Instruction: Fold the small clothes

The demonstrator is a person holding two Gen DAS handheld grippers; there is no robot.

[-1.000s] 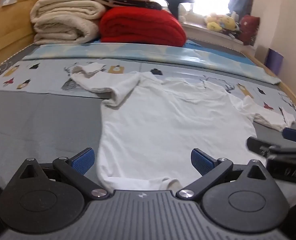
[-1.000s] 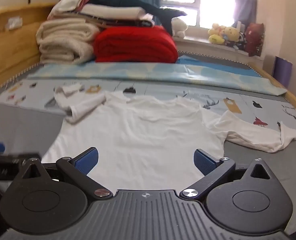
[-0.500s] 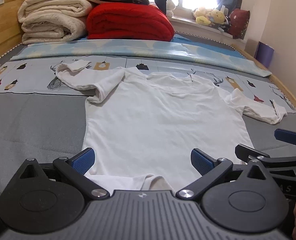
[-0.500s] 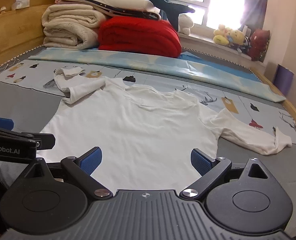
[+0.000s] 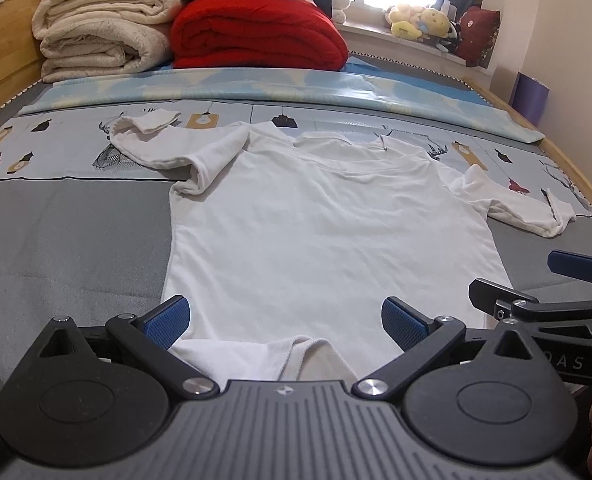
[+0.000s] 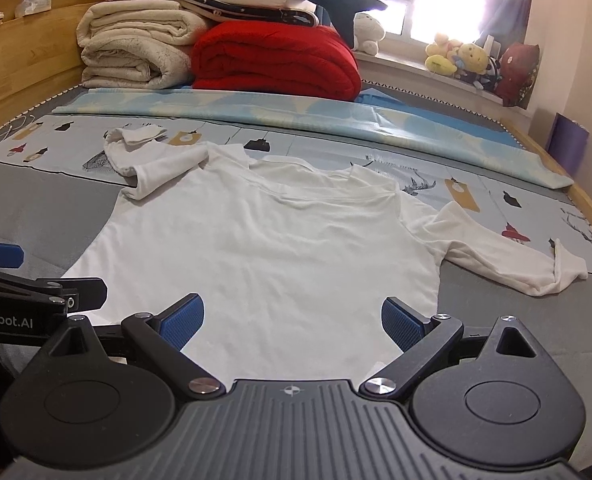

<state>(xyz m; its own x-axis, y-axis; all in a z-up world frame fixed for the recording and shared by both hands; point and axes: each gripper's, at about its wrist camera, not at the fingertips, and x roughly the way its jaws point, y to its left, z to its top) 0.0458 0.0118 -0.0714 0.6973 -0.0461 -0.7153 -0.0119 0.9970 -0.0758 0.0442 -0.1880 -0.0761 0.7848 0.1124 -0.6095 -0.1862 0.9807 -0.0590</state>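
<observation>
A small white long-sleeved shirt (image 5: 328, 232) lies spread flat on the bed, collar away from me, hem towards me; it also shows in the right wrist view (image 6: 279, 252). Its left sleeve (image 5: 151, 148) is bunched and its right sleeve (image 6: 508, 260) lies out to the side. My left gripper (image 5: 285, 320) is open and empty over the hem's left part, where the hem is turned up. My right gripper (image 6: 291, 320) is open and empty over the hem's right part. Each gripper shows at the edge of the other's view.
Folded cream blankets (image 5: 103, 36) and a red blanket (image 5: 259, 36) are stacked at the head of the bed. A wooden bed frame (image 6: 27, 40) runs along the left. Soft toys (image 6: 468, 60) sit on the window sill. A purple bin (image 6: 568, 144) stands at the right.
Both grippers have pulled back and lifted a little, so more of the shirt shows. Both stay open. The shirt has not moved.
</observation>
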